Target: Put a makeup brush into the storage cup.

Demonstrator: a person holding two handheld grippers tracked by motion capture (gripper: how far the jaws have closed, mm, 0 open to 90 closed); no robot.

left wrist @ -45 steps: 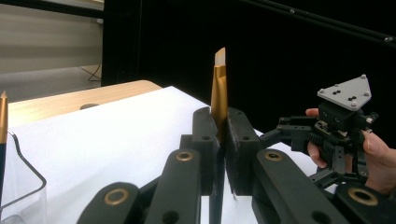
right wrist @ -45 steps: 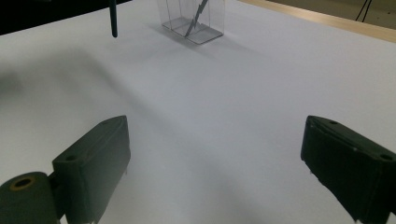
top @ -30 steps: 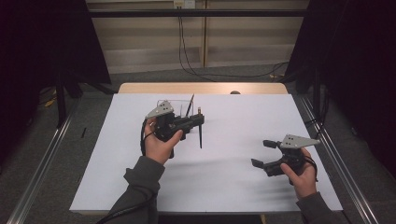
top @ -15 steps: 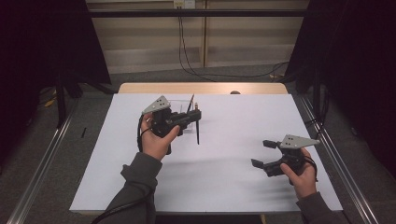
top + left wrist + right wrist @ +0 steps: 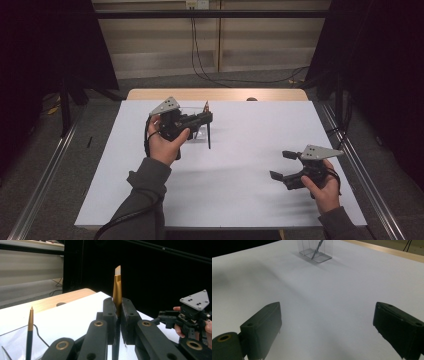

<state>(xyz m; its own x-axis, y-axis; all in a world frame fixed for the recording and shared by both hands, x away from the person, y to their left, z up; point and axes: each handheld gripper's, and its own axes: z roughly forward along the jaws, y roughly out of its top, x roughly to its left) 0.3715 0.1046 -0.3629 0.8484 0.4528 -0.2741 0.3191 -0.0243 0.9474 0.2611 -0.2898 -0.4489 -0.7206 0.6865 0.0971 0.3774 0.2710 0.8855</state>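
"Gold pen (image 5: 208,136) upright in the left gripper (image 5: 209,119), over the far left of the white table (image 5: 250,200). What is the worry here?" asks the first onlooker.

"The grip," says the second. "In the left gripper view the jaws are closed tight on the pen's (image 5: 117,282) barrel, its slanted gold end standing above them and the dark shaft hanging below. A round, smooth barrel pinched at one spot may swivel or slide down if the hand tilts or jolts."

"And below it?"

"A clear holder (image 5: 322,255) stands just beside the hanging end, with a second pen (image 5: 30,332) leaning inside it. If the held pen is meant for that holder, it likely has to come down straight. Lowered off-centre, its end could catch the rim. The holder looks light and could tip or skid on the sheet. It could also knock against the leaning pen and jam partway. Whether the lower end touches the table, the high view does not settle."

"Can the other hand help?"

"Not from there. The right gripper (image 5: 281,164) sits well apart at the near right, just above the table. The right gripper view has its jaws spread wide with nothing between them. Nothing braces the holder, so any sideways nudge from the left hand goes unchecked. Letting go too high would be the other risk, since the pen might bounce out or topple the holder."
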